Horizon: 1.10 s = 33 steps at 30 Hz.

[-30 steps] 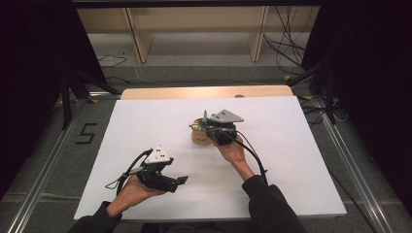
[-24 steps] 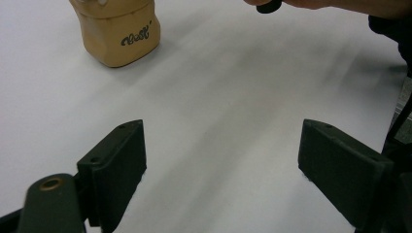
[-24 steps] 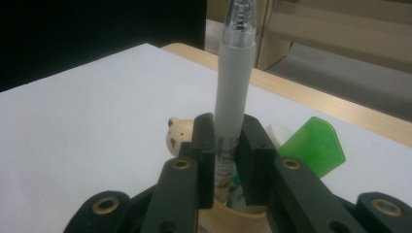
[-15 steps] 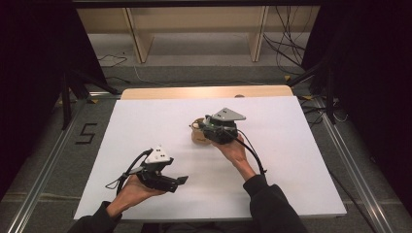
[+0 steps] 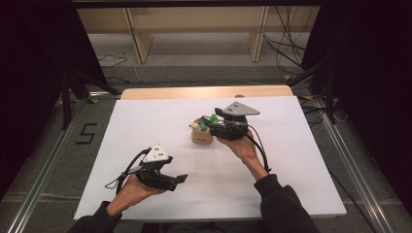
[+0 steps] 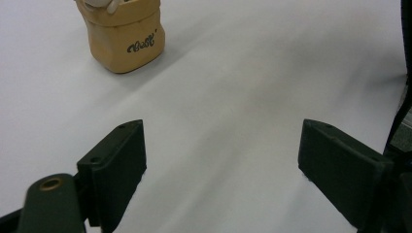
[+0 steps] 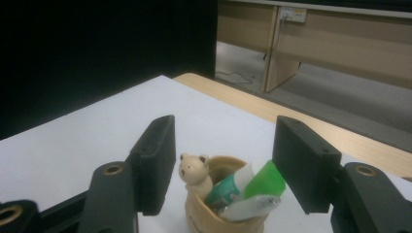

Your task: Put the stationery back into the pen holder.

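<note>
The green tube [image 7: 243, 187] is left in the bear holder [image 7: 221, 213]; the right hand-held gripper [image 7: 221, 160], jaws just opened and empty, is lifted clear. The left hand-held gripper [image 6: 221, 170] is held open.

Left claw [image 5: 176, 180] wide open, right claw [image 5: 210, 127] jaws just opening, empty

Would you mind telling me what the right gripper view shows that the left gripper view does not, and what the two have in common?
The right gripper view alone looks down into the tan ceramic holder: a small bear figure on its rim, and a green-capped toothpaste tube and a white tube inside, with the right gripper open above them after its jaws have just been opening. The left gripper view alone shows the holder's side with dark script lettering, beyond the open left gripper. Both share the holder and the white table surface.
</note>
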{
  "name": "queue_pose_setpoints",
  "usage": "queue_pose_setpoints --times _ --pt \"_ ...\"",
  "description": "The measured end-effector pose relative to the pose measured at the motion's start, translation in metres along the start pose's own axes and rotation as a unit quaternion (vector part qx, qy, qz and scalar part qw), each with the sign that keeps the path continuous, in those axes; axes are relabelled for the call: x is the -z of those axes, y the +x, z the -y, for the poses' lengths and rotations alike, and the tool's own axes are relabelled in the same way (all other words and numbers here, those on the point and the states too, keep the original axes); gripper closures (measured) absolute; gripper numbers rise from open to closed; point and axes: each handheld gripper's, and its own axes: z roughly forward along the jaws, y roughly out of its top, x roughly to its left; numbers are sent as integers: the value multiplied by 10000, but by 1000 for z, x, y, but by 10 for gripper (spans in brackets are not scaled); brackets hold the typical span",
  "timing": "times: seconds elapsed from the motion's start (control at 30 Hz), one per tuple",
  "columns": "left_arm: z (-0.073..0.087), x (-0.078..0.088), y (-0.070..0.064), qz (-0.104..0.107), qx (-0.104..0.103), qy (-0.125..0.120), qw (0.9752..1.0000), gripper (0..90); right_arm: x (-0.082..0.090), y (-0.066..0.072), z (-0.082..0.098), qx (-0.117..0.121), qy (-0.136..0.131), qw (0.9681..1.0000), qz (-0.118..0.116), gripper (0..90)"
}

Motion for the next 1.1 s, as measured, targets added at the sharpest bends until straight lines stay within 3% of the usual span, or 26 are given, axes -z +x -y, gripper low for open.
queue_pose_setpoints --times 0.53,1.1 --pt "0 8 3 10 107 -273 9996 171 35 -7 3 -198 259 9994 -77 284" --pt "2 22 9 -29 231 -693 9973 165 75 -7 25 -388 393 9984 -159 165"
